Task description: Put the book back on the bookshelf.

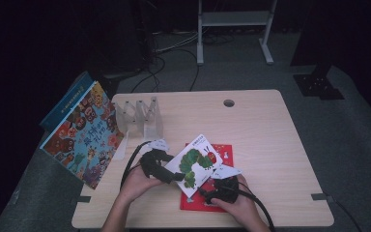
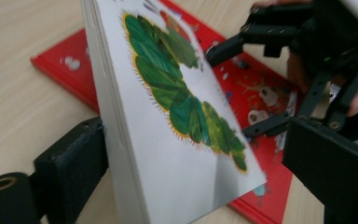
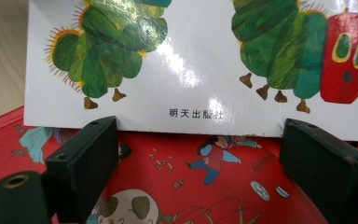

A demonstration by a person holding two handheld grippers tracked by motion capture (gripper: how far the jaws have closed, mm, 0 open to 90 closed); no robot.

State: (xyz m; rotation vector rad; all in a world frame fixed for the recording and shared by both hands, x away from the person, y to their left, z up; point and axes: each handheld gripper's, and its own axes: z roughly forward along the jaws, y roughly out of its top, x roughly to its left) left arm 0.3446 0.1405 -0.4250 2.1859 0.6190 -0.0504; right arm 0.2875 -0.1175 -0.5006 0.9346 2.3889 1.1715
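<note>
— Where is the white book point(image 1: 193, 163) lying?

— It is resting tilted on the red book point(image 1: 211, 193) at the near middle of the bench point(image 1: 270, 145), its long axis running from near left to far right.

— Which hand is gripping it?

— The left gripper point(image 1: 175, 177) is taking its near-left edge (jaws wide, one on each face, though I cannot tell if both are pressing). The right gripper point(image 1: 204, 191) is gaping just at the bottom edge, holding nothing.
</note>
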